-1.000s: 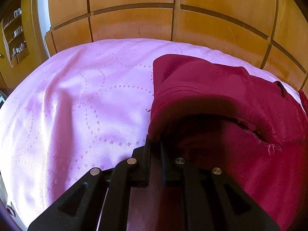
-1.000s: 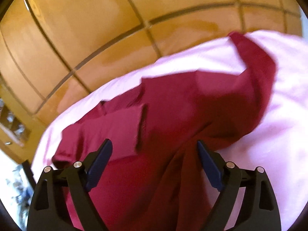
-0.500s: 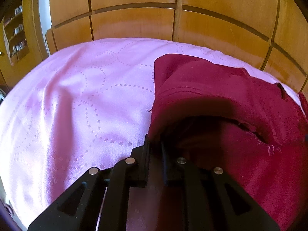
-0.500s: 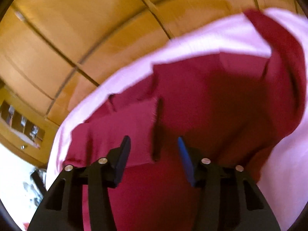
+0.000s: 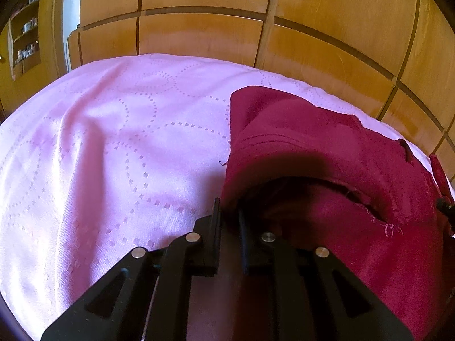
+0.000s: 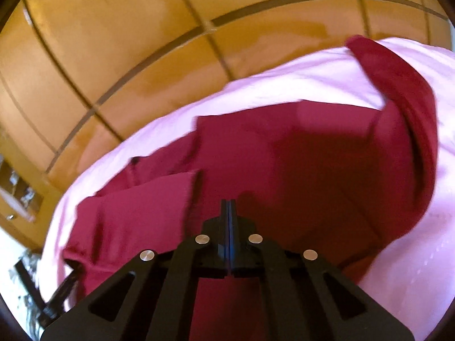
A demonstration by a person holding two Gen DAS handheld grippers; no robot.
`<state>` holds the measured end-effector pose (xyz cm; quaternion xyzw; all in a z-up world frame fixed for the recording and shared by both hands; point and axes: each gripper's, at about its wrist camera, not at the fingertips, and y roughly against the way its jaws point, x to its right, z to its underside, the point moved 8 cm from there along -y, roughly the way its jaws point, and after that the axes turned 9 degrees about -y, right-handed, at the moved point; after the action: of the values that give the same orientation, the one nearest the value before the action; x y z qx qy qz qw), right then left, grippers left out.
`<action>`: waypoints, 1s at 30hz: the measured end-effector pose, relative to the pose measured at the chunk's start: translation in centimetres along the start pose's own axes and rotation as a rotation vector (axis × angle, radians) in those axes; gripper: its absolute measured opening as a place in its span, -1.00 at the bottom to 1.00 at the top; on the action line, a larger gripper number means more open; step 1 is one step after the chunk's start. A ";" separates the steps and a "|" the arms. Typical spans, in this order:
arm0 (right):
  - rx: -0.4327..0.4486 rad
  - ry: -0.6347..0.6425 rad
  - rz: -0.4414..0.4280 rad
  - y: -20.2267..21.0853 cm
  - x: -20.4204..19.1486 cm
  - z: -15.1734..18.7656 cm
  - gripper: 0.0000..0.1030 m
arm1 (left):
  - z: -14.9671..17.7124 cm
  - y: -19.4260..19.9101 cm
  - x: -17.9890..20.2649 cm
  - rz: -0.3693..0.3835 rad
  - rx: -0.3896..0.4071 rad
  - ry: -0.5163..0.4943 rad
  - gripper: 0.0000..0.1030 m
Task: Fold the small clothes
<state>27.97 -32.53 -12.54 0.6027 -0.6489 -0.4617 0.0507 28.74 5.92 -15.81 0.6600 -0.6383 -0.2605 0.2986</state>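
Observation:
A maroon garment (image 5: pixel 327 147) lies crumpled on a pink bedspread (image 5: pixel 113 156), right of centre in the left wrist view. My left gripper (image 5: pixel 229 210) is shut on its near left edge, and a fold of the cloth rises from between the pads. In the right wrist view the same garment (image 6: pixel 312 164) spreads across the middle, with one long part trailing up to the right. My right gripper (image 6: pixel 228 206) is shut, its pads meeting on the cloth at the garment's near side. The pinched cloth itself is barely visible.
Wooden panelled doors (image 5: pixel 199 37) stand right behind the bed, also filling the top of the right wrist view (image 6: pixel 128 42). Shelves with small items (image 5: pixel 27 37) are at the far left. Bare pink bedspread (image 6: pixel 412 270) shows right of the garment.
The right gripper's jaws have gone from wide open to shut and have come down closer onto the garment. The left gripper and its hold look the same.

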 end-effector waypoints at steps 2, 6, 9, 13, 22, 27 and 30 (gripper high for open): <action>-0.033 -0.042 -0.058 -0.4 0.2 0.5 -1.00 | 0.0 -0.1 0.1 0.000 -0.005 -0.003 -0.80; -0.050 -0.006 -0.202 1.0 -1.9 1.0 -0.06 | 0.0 -0.1 0.2 -0.004 -0.009 -0.008 -0.80; -0.039 0.057 -0.195 1.3 -3.1 1.4 0.28 | 0.1 -0.1 0.3 -0.009 -0.010 -0.012 -0.80; -0.138 0.141 -0.160 -1.2 -4.8 3.1 -0.33 | 0.1 -0.1 0.3 -0.014 -0.011 -0.016 -0.80; -0.051 0.092 -0.064 -0.9 -2.8 1.5 -0.89 | 0.2 -0.2 0.1 -0.002 -0.013 -0.007 -0.79; -0.077 0.076 -0.083 -1.7 -1.9 2.3 -0.89 | -0.1 -0.2 0.6 -0.035 -0.043 -0.039 -0.78; -0.082 0.064 -0.097 -1.9 -1.9 2.4 -0.89 | -1.4 0.2 0.4 -0.055 -0.038 -0.045 -0.68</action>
<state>28.37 -29.34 -14.25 0.6454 -0.5976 -0.4701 0.0736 29.59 5.58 -14.70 0.6654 -0.6214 -0.2955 0.2895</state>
